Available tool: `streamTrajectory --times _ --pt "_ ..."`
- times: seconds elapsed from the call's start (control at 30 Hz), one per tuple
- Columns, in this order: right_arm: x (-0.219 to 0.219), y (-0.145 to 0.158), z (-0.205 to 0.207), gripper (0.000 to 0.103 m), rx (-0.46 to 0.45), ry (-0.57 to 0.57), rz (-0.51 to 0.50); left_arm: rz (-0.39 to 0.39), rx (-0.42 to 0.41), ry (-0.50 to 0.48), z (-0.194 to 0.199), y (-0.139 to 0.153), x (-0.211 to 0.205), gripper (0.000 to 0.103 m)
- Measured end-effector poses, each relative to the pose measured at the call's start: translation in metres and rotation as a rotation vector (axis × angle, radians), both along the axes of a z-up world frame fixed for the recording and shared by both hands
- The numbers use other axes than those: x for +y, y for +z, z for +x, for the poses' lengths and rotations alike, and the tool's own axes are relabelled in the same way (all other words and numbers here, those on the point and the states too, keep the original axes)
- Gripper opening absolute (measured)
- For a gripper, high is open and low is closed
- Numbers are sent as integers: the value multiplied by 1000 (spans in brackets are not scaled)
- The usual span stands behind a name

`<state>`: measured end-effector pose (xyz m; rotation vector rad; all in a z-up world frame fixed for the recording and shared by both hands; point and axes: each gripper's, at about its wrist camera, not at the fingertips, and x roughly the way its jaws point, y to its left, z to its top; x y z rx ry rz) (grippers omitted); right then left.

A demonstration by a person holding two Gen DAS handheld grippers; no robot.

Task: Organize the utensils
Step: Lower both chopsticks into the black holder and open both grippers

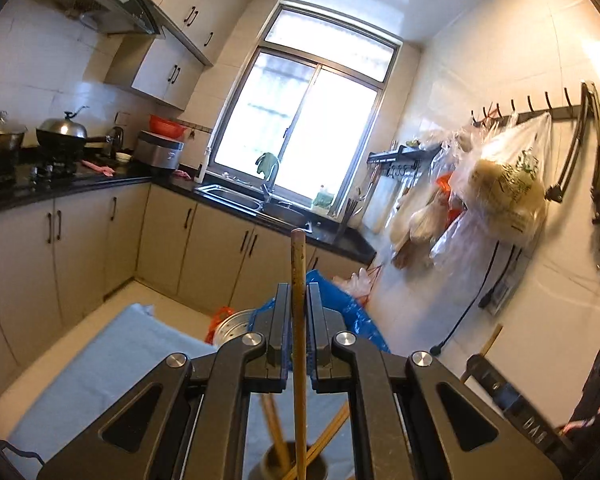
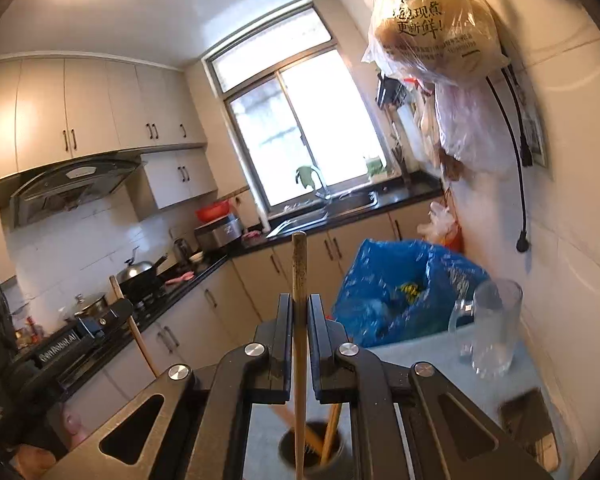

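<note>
In the left wrist view my left gripper (image 1: 299, 294) is shut on a wooden chopstick (image 1: 298, 264) that stands upright between the pads. Its lower end reaches down towards a dark utensil cup (image 1: 274, 466) with several more chopsticks in it. The right wrist view shows my right gripper (image 2: 299, 302) shut on another wooden chopstick (image 2: 299, 264), also upright over the same cup (image 2: 290, 446). Each gripper shows in the other's view: the right one (image 1: 500, 394) at the lower right, the left one (image 2: 100, 322) at the left with its chopstick (image 2: 136, 338).
The cup stands on a table with a pale blue cloth (image 1: 112, 360). On it are a clear glass jug (image 2: 492, 328) and a dark flat object (image 2: 528, 416). A blue plastic bag (image 2: 392, 288) sits behind the table. Bags hang on the right wall (image 1: 504, 184). Cabinets and a black counter (image 1: 236, 204) line the far side.
</note>
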<state>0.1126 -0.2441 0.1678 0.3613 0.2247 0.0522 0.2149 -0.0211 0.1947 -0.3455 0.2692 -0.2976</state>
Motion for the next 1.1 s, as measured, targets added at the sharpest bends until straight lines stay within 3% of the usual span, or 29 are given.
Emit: streamTrajectory --times 0.1,0.23,0.4,0.57,0.63,0.7,0.83,0.97,1.07,1.1 --pt "-2 -10 21 8 2 -18 -9 -9 19 -9 25 -11 -12 7" --pt "-3 -33 43 8 46 -19 -8 58 63 -12 50 -35 -34 7" --pt "-1 -59 53 8 103 4 -27 110 126 -3 60 -65 -43 7" --pt "0 -70 55 8 140 28 -13 136 158 7 59 -74 -43 7" --pt "0 -71 52 13 144 26 -9 131 156 13 55 -70 -40 16" --pt "-1 -69 49 24 145 30 -1 125 150 23 45 -64 -34 36" --pt "-4 -61 34 28 133 20 3 126 118 60 18 -50 -19 46" --pt "-10 -57 8 40 136 1 5 110 111 73 -15 -39 4 59" --pt "-15 -69 -11 53 184 -9 6 111 122 78 -43 -42 21 67" --pt "-15 -77 -17 54 221 0 -1 119 131 78 -51 -46 25 69"
